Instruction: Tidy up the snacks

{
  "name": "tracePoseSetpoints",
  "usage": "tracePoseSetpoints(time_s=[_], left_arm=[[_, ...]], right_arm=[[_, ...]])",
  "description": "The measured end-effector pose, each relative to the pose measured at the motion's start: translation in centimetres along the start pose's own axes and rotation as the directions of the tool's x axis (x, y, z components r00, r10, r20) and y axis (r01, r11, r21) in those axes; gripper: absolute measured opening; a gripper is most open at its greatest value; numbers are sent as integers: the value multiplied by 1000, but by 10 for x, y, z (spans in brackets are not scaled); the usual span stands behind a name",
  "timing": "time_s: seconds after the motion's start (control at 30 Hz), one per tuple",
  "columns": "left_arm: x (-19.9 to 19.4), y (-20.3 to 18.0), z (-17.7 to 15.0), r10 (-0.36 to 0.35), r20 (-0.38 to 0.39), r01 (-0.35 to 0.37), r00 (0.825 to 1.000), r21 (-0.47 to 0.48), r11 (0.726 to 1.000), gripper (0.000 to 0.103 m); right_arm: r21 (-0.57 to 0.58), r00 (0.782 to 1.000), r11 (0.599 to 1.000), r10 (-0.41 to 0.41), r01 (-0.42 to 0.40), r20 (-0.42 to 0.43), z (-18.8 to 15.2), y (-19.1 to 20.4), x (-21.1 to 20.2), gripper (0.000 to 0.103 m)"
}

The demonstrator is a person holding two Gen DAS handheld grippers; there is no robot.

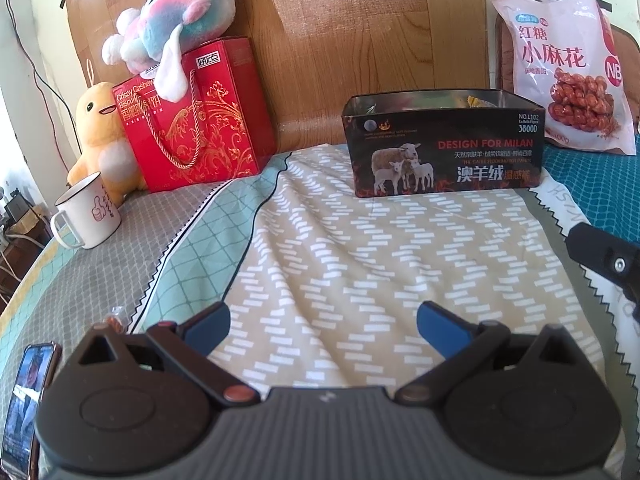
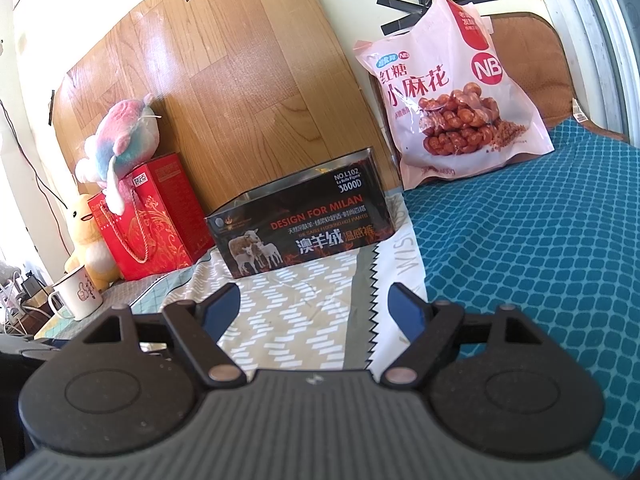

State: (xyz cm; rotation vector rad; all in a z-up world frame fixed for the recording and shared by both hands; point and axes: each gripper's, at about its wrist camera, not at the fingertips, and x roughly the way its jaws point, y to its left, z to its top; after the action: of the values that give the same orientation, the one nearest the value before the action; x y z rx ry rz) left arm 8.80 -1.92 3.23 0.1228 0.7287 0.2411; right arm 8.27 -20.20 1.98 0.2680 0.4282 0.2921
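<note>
A black open-topped tin (image 1: pixel 442 146) (image 2: pixel 302 226) printed with sheep stands on the patterned bedcloth by the wooden headboard; something yellow shows inside it. A pink snack bag (image 1: pixel 568 72) (image 2: pixel 452 92) of fried dough twists leans upright at the back right. A red biscuit gift box (image 1: pixel 192 120) (image 2: pixel 150 216) stands at the back left. My left gripper (image 1: pixel 323 326) is open over bare cloth, well short of the tin. My right gripper (image 2: pixel 316 308) is also open and empty, in front of the tin. A small clear-wrapped item (image 1: pixel 116 318) lies near the left gripper.
A pastel plush toy (image 1: pixel 176 24) sits on the red box, a yellow plush duck (image 1: pixel 100 136) beside it. A white mug (image 1: pixel 89 212) (image 2: pixel 76 294) stands at the left edge. A phone (image 1: pixel 28 400) lies at the lower left. Teal cloth (image 2: pixel 540 240) covers the right side.
</note>
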Motion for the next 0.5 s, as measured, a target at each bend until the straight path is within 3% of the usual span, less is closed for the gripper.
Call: tracePoseSetpoints(time_s=[0.5], left_arm=[[1,1,-2,-4,-6,4,1000,-5,1000,103]], right_arm=[[2,1000,1000,-1,1,0,-1,1,0,83]])
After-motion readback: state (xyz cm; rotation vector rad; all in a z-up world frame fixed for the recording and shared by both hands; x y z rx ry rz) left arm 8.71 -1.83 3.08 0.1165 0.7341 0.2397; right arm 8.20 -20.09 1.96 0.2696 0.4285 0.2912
